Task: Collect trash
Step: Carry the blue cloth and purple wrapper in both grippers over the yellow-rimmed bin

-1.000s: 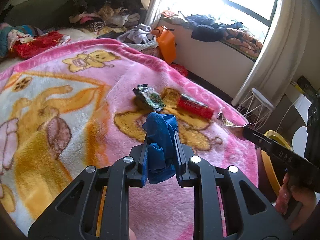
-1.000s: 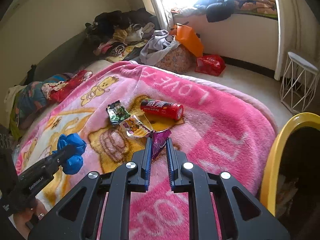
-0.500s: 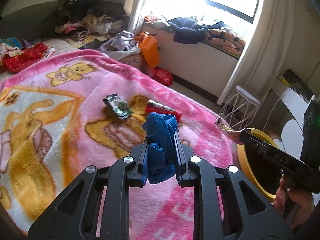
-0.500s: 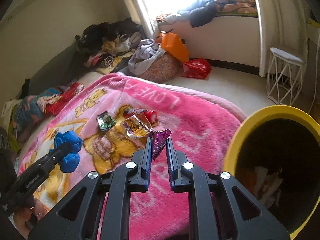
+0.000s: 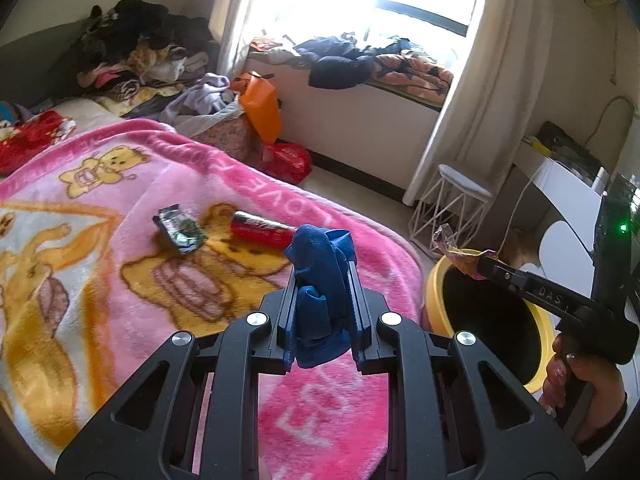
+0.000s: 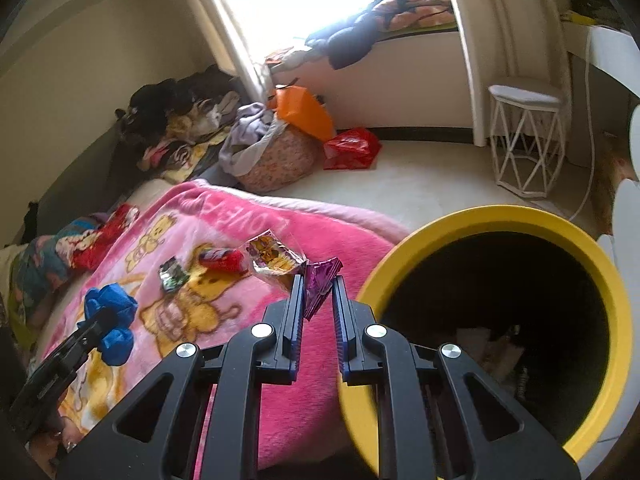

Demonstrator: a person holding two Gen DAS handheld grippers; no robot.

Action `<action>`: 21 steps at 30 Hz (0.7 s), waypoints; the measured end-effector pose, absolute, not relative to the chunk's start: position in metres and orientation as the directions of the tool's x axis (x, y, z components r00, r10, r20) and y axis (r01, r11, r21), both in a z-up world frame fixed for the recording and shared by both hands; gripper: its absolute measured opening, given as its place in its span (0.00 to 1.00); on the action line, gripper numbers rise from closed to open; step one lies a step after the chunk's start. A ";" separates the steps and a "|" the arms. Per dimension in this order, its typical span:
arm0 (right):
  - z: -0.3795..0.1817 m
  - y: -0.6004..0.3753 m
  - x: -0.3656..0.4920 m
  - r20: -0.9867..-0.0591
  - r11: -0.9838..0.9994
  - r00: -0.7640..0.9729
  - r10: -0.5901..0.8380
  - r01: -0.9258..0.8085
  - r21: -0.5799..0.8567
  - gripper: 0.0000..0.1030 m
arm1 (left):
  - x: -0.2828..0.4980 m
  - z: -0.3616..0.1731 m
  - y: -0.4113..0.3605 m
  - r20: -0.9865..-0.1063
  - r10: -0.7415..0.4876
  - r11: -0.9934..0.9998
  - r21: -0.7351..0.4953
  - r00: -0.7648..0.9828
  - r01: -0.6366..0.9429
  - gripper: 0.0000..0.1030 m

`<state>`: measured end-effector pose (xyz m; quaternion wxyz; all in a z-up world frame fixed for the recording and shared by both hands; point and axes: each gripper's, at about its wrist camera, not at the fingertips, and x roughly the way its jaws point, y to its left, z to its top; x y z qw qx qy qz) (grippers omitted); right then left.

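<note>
The right gripper [image 6: 316, 292] was closed on wrappers: a purple wrapper [image 6: 320, 282] stood pinched between its jaws, and a clear yellow-printed wrapper [image 6: 272, 258] jutted from the same tips toward the left. Whether the pads also bore on that second piece could not be told. The yellow bin [image 6: 560, 224] lay directly to the right of the tips and lower, its dark mouth open upward with litter visible inside. In the left wrist view the wrappers already hung over the bin's near rim, so the release appeared to call for only a short carry rightward. The right hand was plainly the nearer of the two to the bin.

The left gripper [image 5: 322, 280] was clamped on a crumpled blue cloth [image 5: 320, 268], over the pink blanket [image 5: 200, 168] and left of the bin.

Count: one bin; two wrappers at the right tips; one blue bundle; and two items left lying on the blanket, a green wrapper [image 5: 180, 232] and a red can [image 5: 260, 230], the can on its side.
</note>
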<state>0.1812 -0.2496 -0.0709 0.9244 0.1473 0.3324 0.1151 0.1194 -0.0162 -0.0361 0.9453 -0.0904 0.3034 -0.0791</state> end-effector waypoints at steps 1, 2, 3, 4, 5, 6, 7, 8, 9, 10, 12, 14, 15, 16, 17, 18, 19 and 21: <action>-0.071 -0.253 0.180 -0.581 0.931 0.755 0.305 -0.107 0.350 0.13 | 0.120 -0.035 -0.020 -0.557 -0.211 0.970 -0.219 0.803 0.103 0.15; -0.071 -0.258 0.179 -0.581 0.932 0.758 0.297 -0.097 0.350 0.13 | 0.119 -0.035 -0.022 -0.557 -0.215 0.970 -0.218 0.802 0.108 0.15; -0.072 -0.261 0.178 -0.581 0.932 0.760 0.292 -0.090 0.350 0.13 | 0.119 -0.034 -0.025 -0.556 -0.220 0.969 -0.217 0.802 0.116 0.15; -0.072 -0.265 0.177 -0.581 0.934 0.762 0.284 -0.083 0.347 0.13 | 0.119 -0.033 -0.027 -0.555 -0.223 0.969 -0.213 0.801 0.122 0.15; -0.072 -0.268 0.176 -0.582 0.935 0.764 0.278 -0.077 0.346 0.13 | 0.119 -0.033 -0.030 -0.555 -0.226 0.969 -0.210 0.801 0.128 0.15; -0.072 -0.272 0.175 -0.583 0.936 0.766 0.271 -0.068 0.345 0.13 | 0.119 -0.033 -0.033 -0.556 -0.230 0.969 -0.208 0.799 0.134 0.15; -0.073 -0.275 0.174 -0.583 0.935 0.767 0.267 -0.061 0.348 0.13 | 0.119 -0.033 -0.036 -0.556 -0.234 0.968 -0.207 0.798 0.139 0.15; -0.074 -0.278 0.174 -0.584 0.935 0.768 0.263 -0.054 0.349 0.13 | 0.119 -0.032 -0.039 -0.556 -0.237 0.968 -0.206 0.797 0.144 0.15; -0.074 -0.282 0.173 -0.585 0.936 0.770 0.256 -0.046 0.349 0.13 | 0.119 -0.032 -0.041 -0.555 -0.241 0.967 -0.204 0.796 0.151 0.15; -0.075 -0.285 0.172 -0.586 0.937 0.771 0.249 -0.039 0.347 0.13 | 0.119 -0.031 -0.044 -0.554 -0.244 0.967 -0.201 0.796 0.157 0.15; -0.075 -0.292 0.171 -0.586 0.938 0.776 0.234 -0.021 0.346 0.13 | 0.118 -0.030 -0.050 -0.550 -0.252 0.966 -0.196 0.796 0.171 0.15; -0.076 -0.300 0.169 -0.585 0.937 0.780 0.223 -0.005 0.350 0.13 | 0.117 -0.028 -0.056 -0.546 -0.260 0.964 -0.191 0.796 0.184 0.15; -0.076 -0.304 0.170 -0.584 0.936 0.782 0.218 0.001 0.351 0.13 | 0.118 -0.028 -0.058 -0.545 -0.264 0.963 -0.189 0.796 0.190 0.15; -0.076 -0.306 0.169 -0.584 0.936 0.783 0.214 0.006 0.351 0.13 | 0.118 -0.027 -0.062 -0.544 -0.270 0.962 -0.187 0.795 0.199 0.15; -0.077 -0.311 0.169 -0.583 0.937 0.786 0.204 0.015 0.348 0.13 | 0.117 -0.027 -0.065 -0.543 -0.274 0.961 -0.186 0.793 0.205 0.15; -0.077 -0.313 0.168 -0.584 0.938 0.788 0.197 0.022 0.346 0.13 | 0.116 -0.027 -0.068 -0.543 -0.278 0.960 -0.184 0.792 0.211 0.15; -0.077 -0.316 0.168 -0.584 0.938 0.790 0.190 0.029 0.345 0.13 | 0.116 -0.027 -0.073 -0.543 -0.284 0.959 -0.180 0.790 0.221 0.15; -0.078 -0.321 0.167 -0.584 0.938 0.791 0.181 0.040 0.345 0.13 | 0.117 -0.026 -0.078 -0.543 -0.291 0.957 -0.175 0.787 0.233 0.15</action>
